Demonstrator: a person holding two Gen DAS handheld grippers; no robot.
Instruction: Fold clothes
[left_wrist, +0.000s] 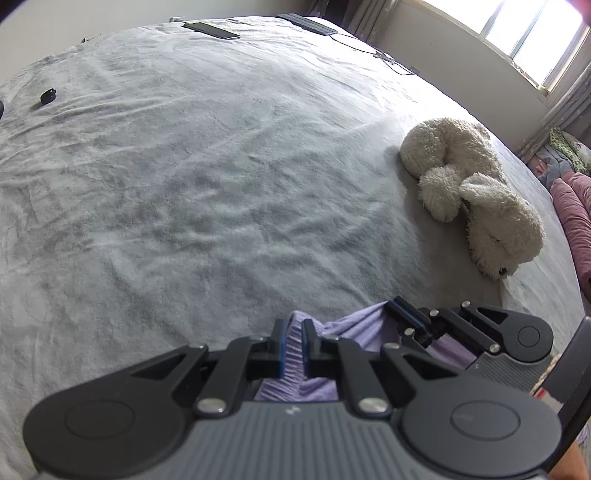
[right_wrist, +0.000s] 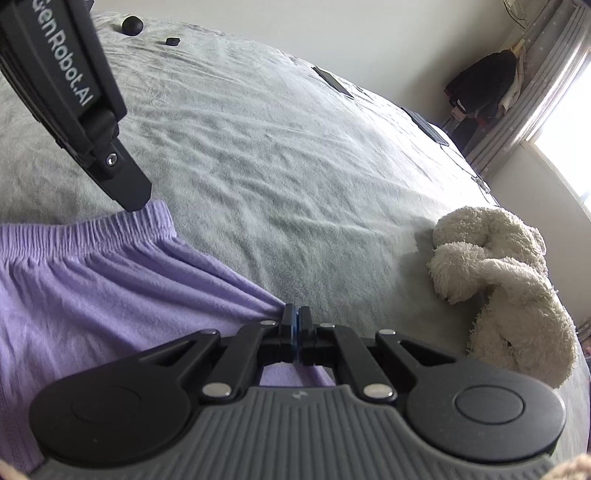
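Note:
A lilac garment (right_wrist: 92, 288) with a gathered elastic waistband lies at the near edge of a grey bed (right_wrist: 277, 166). In the left wrist view my left gripper (left_wrist: 293, 343) is shut on the ribbed waistband, which shows bunched between its blue pads. In the right wrist view the same gripper (right_wrist: 135, 199) comes down from the upper left onto the waistband's corner. My right gripper (right_wrist: 295, 317) is shut on a pinched side edge of the garment, with folds fanning out to the left. From the left wrist it shows at the right (left_wrist: 397, 304), with lilac cloth (left_wrist: 354, 325) stretched between the two grippers.
A white plush toy (left_wrist: 476, 195) (right_wrist: 506, 280) lies on the bed to the right of the grippers. A phone (left_wrist: 212, 30), a dark flat device (left_wrist: 314, 24) with a cable and a small black object (left_wrist: 48, 96) lie at the far side. Pink bedding (left_wrist: 572, 214) lies beyond the right edge.

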